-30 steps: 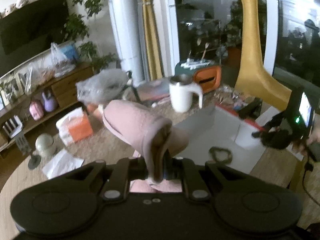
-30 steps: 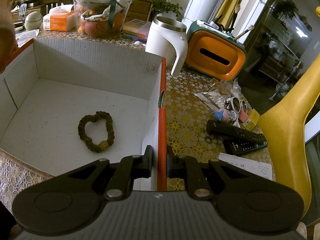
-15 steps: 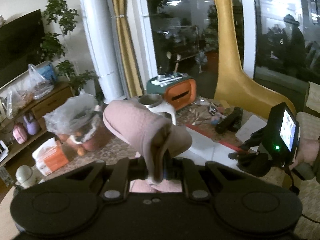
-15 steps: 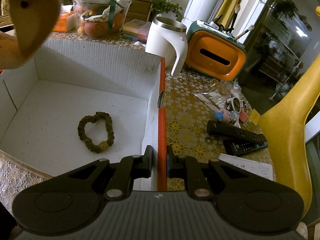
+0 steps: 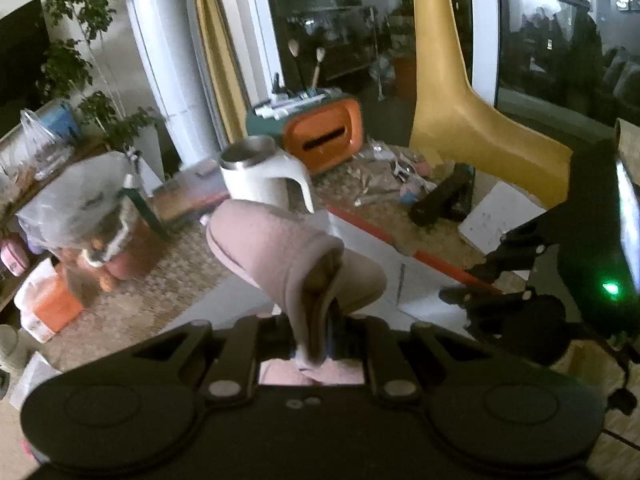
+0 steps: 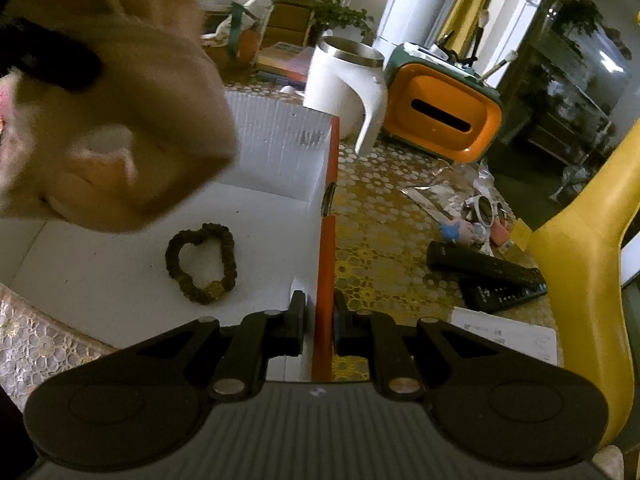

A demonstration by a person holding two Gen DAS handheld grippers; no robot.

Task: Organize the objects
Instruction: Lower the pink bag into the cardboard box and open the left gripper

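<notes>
My left gripper (image 5: 316, 332) is shut on a pink plush slipper-like thing (image 5: 280, 256), which sticks up ahead of the jaws. In the right wrist view that plush thing (image 6: 120, 120) hangs large and blurred over the far left part of the white cardboard box (image 6: 100, 272). A brown hair tie (image 6: 202, 264) lies on the box floor. My right gripper (image 6: 320, 320) is shut on the box's orange-edged right wall (image 6: 326, 248). The left wrist view shows the right gripper (image 5: 476, 284) clamped on that orange edge (image 5: 420, 256).
Behind the box stand a white mug (image 6: 340, 80) and an orange tissue holder (image 6: 440, 116). Two black remotes (image 6: 484, 272), white sunglasses (image 6: 486, 210) and papers lie right of the box. A yellow giraffe figure (image 6: 580, 248) stands at the right, a bag of fruit (image 5: 92, 208) at the left.
My left gripper has carried the plush thing rightward and down over the box; it now fills the upper left of the right wrist view. The right gripper kept still on the box wall.
</notes>
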